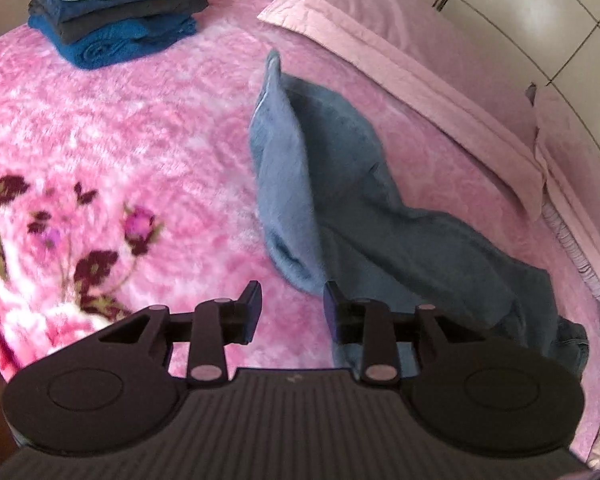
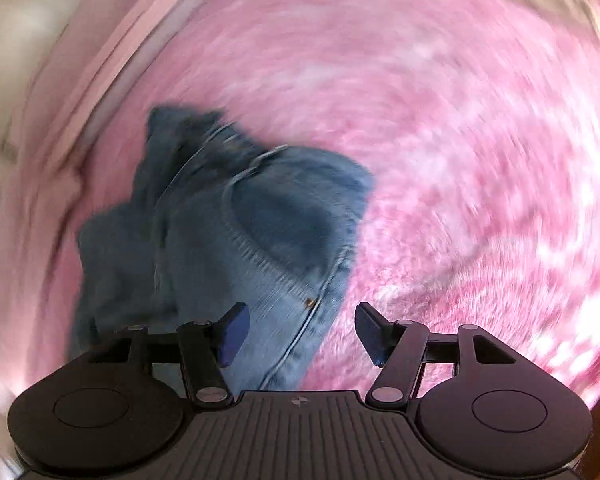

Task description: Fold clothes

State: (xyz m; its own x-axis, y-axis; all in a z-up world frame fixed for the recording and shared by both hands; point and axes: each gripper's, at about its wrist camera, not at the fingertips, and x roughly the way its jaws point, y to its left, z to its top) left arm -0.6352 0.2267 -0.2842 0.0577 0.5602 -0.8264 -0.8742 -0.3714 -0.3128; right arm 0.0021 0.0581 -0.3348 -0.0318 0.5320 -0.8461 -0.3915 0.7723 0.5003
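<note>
A faded blue denim pair of jeans (image 1: 352,200) with pale stitching lies on a plush pink mottled blanket (image 1: 140,120) printed with maroon flowers and olive leaves. Pale pink pillowcases (image 1: 400,60) edge it. The stack of folded clothes (image 1: 116,4) runs royal blue, charcoal, navy, then light blue.

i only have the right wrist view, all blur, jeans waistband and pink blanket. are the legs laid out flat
Observer: No. In the left wrist view the jeans lie twisted, one leg ridged up along the pink blanket.
Operator: anything folded yet
Observer: Yes, a stack of folded clothes sits at the blanket's far corner.
Operator: is the left gripper holding anything
Observer: No. The left gripper is open, nothing between its fingers; the jeans' leg passes beside it.
</note>
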